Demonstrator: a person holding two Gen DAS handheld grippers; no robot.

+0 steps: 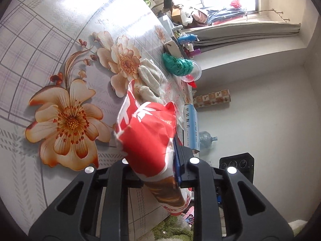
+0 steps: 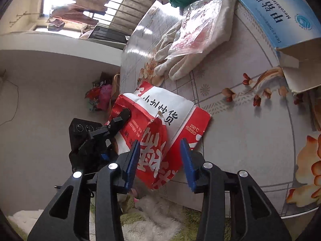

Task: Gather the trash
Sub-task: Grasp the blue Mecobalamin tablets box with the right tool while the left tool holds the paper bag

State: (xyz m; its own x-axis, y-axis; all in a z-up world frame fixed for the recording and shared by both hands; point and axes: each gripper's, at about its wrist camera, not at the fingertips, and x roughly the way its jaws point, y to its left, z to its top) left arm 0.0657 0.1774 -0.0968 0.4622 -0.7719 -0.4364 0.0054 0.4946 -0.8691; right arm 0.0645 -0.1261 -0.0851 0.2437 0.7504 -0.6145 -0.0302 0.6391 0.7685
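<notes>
Left tongs (image 1: 152,166): I have them clamped on the red and white paper bag (image 1: 148,136). The bag fills the gap between the two sides, and the blue pad (image 1: 177,160) presses on its right side.

Right tongs (image 2: 160,158): they are apart. One blue pad (image 2: 132,160) touches the bag's left side. The other pad (image 2: 187,160) is just beside its right side; I cannot tell if it touches.

Bag (image 2: 158,130): it sits at the edge of the counter (image 2: 240,130) and sticks out a little over it. From my right camera I see the left tongs (image 2: 122,118) gripping the bag's far corner.

Counter top: it has a grid and big orange flowers (image 1: 68,124) printed on it.

White gloves (image 2: 180,60): they lie on the counter past the bag, apart from it. A clear plastic wrapper with red print (image 2: 198,28) lies on top of them.

Blue box (image 2: 276,14): it is on the counter to the right of the gloves, with its end flap open.

Green bundle (image 1: 176,65): crumpled green stuff, farther back beyond the gloves.

Below the counter edge: a fluffy green and white rug (image 2: 156,221) and a black box with round dials (image 1: 236,163) on the floor.
</notes>
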